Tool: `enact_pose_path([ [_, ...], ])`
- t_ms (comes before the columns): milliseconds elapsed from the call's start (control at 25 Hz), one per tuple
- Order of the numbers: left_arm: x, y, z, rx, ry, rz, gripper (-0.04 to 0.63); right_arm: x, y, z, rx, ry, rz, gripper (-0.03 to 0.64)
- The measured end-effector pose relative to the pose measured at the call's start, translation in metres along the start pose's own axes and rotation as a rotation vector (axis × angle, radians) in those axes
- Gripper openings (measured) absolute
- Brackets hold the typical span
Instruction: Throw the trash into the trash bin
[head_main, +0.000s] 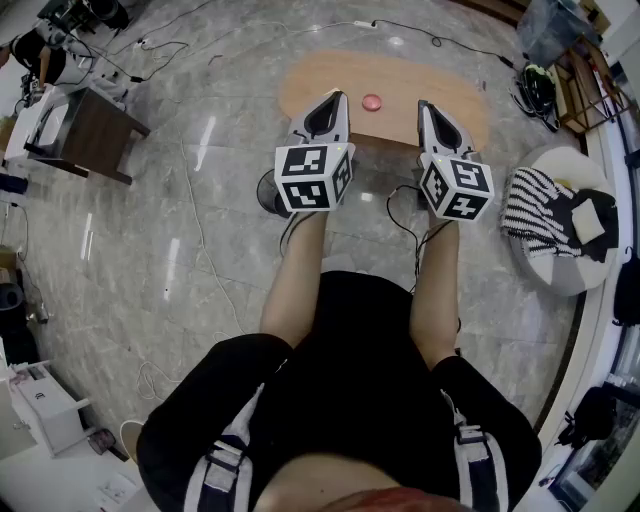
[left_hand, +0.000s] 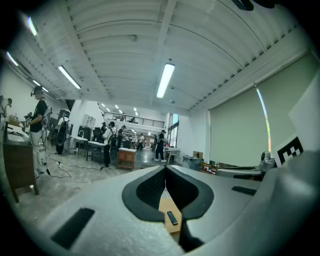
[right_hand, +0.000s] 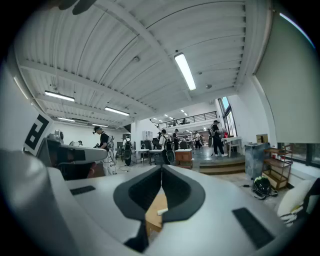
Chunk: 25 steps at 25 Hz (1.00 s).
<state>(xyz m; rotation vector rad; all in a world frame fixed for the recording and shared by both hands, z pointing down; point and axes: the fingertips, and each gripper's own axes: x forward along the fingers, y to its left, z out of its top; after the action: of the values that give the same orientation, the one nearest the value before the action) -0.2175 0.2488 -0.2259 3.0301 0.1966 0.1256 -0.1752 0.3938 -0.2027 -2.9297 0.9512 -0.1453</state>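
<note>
At 12 o'clock in the head view, on an oval wooden table (head_main: 440, 95), a small pink round piece (head_main: 372, 101) is seen lying by itself. It is taken to be the trash. It rests near the table's middle, between the tips of the two grippers and a little beyond them, and is touched by neither.

The left gripper (head_main: 337, 95) is held level at 11 o'clock, its jaws clenched tip to tip with nothing caught between them. The right gripper (head_main: 424, 104) is held level at 1 o'clock, likewise clamped together and empty.

The piece is judged to be very light, so lifting it should take almost no effort. Whether it is stiff or soft cannot be told at this size. Its rounded outline and the smooth tabletop suggest that it may roll or skid if nudged from one side only. The jaws would first have to be parted a little wider than the piece. It is best taken across its middle, with one pad on each side and the tips kept low to the wood. A gentle squeeze is judged sufficient, and a hard one could squirt the piece out.

The trash bin cannot be picked out with certainty in any view.
</note>
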Motion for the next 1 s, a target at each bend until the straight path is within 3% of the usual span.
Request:
enact_pose_path([
  [240,-0.001,-0.003,0.001,0.001,-0.004,-0.001,0.009,-0.001,-0.006,-0.002,0.012,-0.003,0.002,0.011],
  [680,-0.001,0.007,0.005,-0.017,-0.019,0.026,0.009,-0.005,-0.039,0.007,0.104,-0.071,-0.089,0.012],
  [1000,-0.001,0.021,0.015,-0.02,-0.049,0.06,0.009,0.003,-0.05,0.018,0.136,-0.105,-0.074,0.012],
])
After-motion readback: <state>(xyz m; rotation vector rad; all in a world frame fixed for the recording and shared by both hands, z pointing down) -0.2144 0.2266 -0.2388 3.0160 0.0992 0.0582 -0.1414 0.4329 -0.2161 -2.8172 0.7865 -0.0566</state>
